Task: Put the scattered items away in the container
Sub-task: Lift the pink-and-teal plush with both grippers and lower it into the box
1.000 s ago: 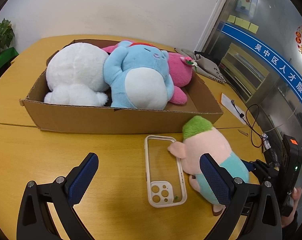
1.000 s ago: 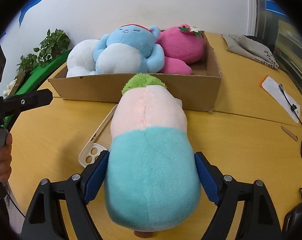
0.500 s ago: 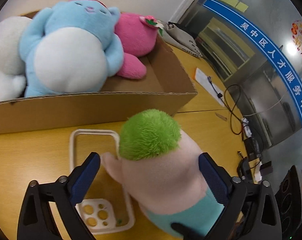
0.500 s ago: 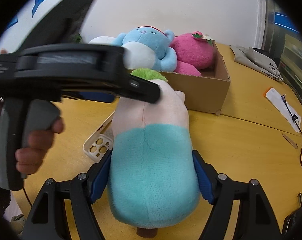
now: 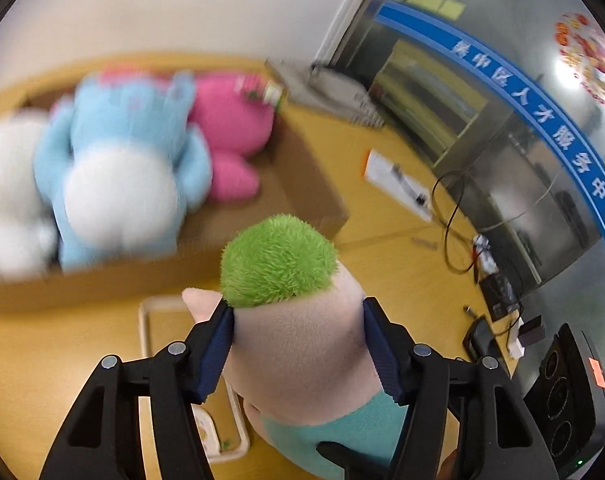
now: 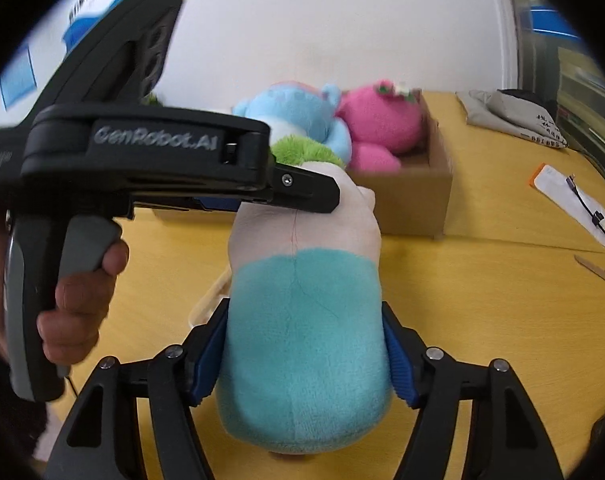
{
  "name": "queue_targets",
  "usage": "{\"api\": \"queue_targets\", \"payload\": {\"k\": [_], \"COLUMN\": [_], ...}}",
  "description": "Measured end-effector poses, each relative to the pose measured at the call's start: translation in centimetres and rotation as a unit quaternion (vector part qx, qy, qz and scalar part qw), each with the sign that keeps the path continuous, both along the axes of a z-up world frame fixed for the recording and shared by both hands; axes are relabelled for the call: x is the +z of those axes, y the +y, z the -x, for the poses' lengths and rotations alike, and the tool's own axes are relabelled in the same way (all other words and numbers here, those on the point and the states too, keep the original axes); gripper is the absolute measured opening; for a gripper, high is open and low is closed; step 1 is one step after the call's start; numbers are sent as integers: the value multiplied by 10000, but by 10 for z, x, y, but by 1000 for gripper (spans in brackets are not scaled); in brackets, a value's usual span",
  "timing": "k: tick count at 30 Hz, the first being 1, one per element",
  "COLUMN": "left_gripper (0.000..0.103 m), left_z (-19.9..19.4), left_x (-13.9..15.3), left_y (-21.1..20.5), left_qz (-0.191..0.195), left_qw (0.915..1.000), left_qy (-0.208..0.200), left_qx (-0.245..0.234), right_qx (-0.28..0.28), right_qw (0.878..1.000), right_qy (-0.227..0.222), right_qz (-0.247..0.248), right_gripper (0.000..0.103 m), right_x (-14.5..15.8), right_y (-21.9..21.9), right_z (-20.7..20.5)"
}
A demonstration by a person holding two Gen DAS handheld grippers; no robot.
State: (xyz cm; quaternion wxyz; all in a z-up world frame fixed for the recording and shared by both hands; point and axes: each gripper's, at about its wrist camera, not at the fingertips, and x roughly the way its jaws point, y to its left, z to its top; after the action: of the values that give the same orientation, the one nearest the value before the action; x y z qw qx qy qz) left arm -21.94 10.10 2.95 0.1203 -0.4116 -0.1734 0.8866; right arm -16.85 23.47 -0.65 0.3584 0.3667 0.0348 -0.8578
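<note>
A plush toy with green hair, a pink body and teal bottom (image 5: 298, 344) (image 6: 302, 320) is held by both grippers above the yellow table. My left gripper (image 5: 298, 344) is shut on its pink upper body, and shows from the side in the right wrist view (image 6: 302, 196). My right gripper (image 6: 306, 356) is shut on its teal lower body. The cardboard box (image 5: 310, 196) (image 6: 422, 204) beyond it holds a white plush (image 5: 6, 200), a blue plush (image 5: 122, 168) (image 6: 298, 116) and a pink plush (image 5: 230, 136) (image 6: 378, 120). A cream phone case (image 5: 190, 380) lies on the table under the toy.
To the right of the box lie a paper with an orange edge (image 6: 570, 196), black cables (image 5: 454, 216), a small wooden stick (image 6: 590, 268) and a grey cloth bag (image 6: 514, 116). Black devices (image 5: 562, 392) sit at the table's right edge.
My left gripper has closed on the toy's pink upper body. Both grippers have lifted the toy and moved it towards the box.
</note>
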Motion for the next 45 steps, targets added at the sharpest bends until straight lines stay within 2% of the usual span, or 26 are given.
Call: {"api": "queue_targets", "payload": {"k": [3, 6, 8, 10, 12, 14, 16, 18, 20, 23, 24, 26, 28, 30, 32, 34, 36, 40, 42, 45], "left_gripper": [67, 67, 67, 67, 67, 67, 67, 67, 68, 71, 71, 72, 75, 77, 80, 80, 80, 77, 77, 76], "left_z": [17, 50, 76, 107, 141, 174, 202, 216, 217, 219, 220, 221, 222, 224, 224, 222, 216, 192, 190, 204], "left_x": [46, 84, 99, 102, 93, 71, 38, 0, -21, -27, -28, -27, -29, -32, -34, -32, -24, 8, 9, -21], "left_y": [-3, -8, -12, -18, -24, -27, -24, -20, -18, -21, -19, -10, -4, -2, -1, 3, 2, -17, -19, -4], "left_qz": [288, 626, 822, 910, 884, 845, 834, 765, 691, 295, 316, 591, 654, 646, 693, 808, 815, 415, 528, 1100], "left_qw": [9984, 9944, 9911, 9895, 9902, 9931, 9949, 9944, 9942, 9934, 9929, 9916, 9915, 9917, 9917, 9910, 9912, 9965, 9969, 9915], "left_qy": [478, 841, 1033, 1112, 1048, 735, 264, -192, -255, -319, -346, -353, -415, -471, -441, -454, -435, 97, 116, -342], "left_qx": [-120, -146, -160, -172, -261, -353, -497, -697, -788, -1058, -1095, -1092, -1045, -1008, -985, -968, -948, -715, -564, -600], "right_qx": [-85, -173, -237, -320, -451, -544, -622, -703, -700, -630, -628, -594, -566, -597, -593, -489, -446, -439, -409, -465], "right_qw": [9990, 9962, 9938, 9917, 9898, 9896, 9926, 9963, 9974, 9980, 9980, 9980, 9982, 9974, 9973, 9978, 9977, 9986, 9989, 9984], "right_qy": [364, 701, 851, 906, 1052, 1048, 680, 265, 132, 51, -50, -164, 7, 296, 356, 136, 83, -27, -15, 23], "right_qz": [256, 479, 674, 853, 846, 824, 788, 417, 47, -68, -104, -134, -186, -284, -252, -416, -501, -285, -244, -316], "right_gripper": [68, 68, 68, 68, 68, 68, 68, 68, 68, 68, 68, 69, 69, 62, 50, 41, 41, 41, 41, 41], "right_x": [28, 61, 79, 88, 84, 70, 43, 13, -4, -5, -3, 4, 16, 28, 34, 19, 3, -7, -7, -7], "right_y": [-3, -13, -21, -29, -40, -45, -49, -52, -54, -50, -48, -43, -36, -32, -31, -38, -43, -34, -33, -36], "right_z": [9, 35, 61, 91, 120, 142, 164, 177, 177, 172, 171, 171, 165, 161, 162, 170, 169, 173, 172, 173]}}
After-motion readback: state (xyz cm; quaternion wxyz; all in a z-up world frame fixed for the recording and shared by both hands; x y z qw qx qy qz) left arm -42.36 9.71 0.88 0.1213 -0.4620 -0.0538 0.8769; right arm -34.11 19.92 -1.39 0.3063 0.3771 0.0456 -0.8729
